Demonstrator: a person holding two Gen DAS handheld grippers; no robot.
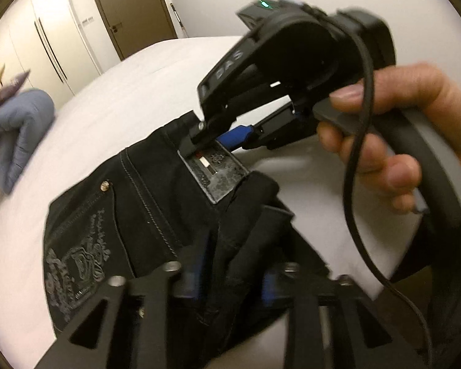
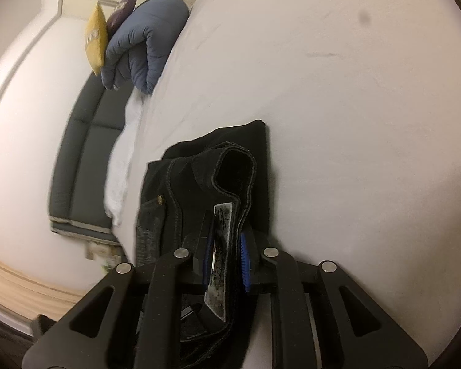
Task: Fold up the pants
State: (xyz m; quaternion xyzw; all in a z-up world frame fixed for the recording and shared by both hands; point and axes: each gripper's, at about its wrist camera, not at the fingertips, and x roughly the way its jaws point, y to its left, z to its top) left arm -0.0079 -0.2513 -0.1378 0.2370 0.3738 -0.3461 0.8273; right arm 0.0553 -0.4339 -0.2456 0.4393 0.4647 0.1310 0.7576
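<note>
Black pants (image 1: 144, 203) with grey embroidery on a back pocket and a grey waistband label (image 1: 218, 172) are held above a white bed (image 1: 113, 104). My left gripper (image 1: 227, 279) is shut on a bunched fold of the pants. My right gripper (image 1: 218, 138), seen in the left wrist view with a hand on its grip, is shut on the waistband at the label. In the right wrist view the right gripper (image 2: 227, 255) clamps the waistband and label (image 2: 219, 252), and the pants (image 2: 206, 166) hang beyond it over the bed (image 2: 338, 107).
A folded blue-grey quilt (image 2: 144, 43) with a yellow cushion (image 2: 96, 38) and a purple one lies at the bed's far end, also in the left wrist view (image 1: 15, 129). A dark bench (image 2: 83, 166) stands beside the bed. A brown door (image 1: 132, 6) and wardrobe are behind.
</note>
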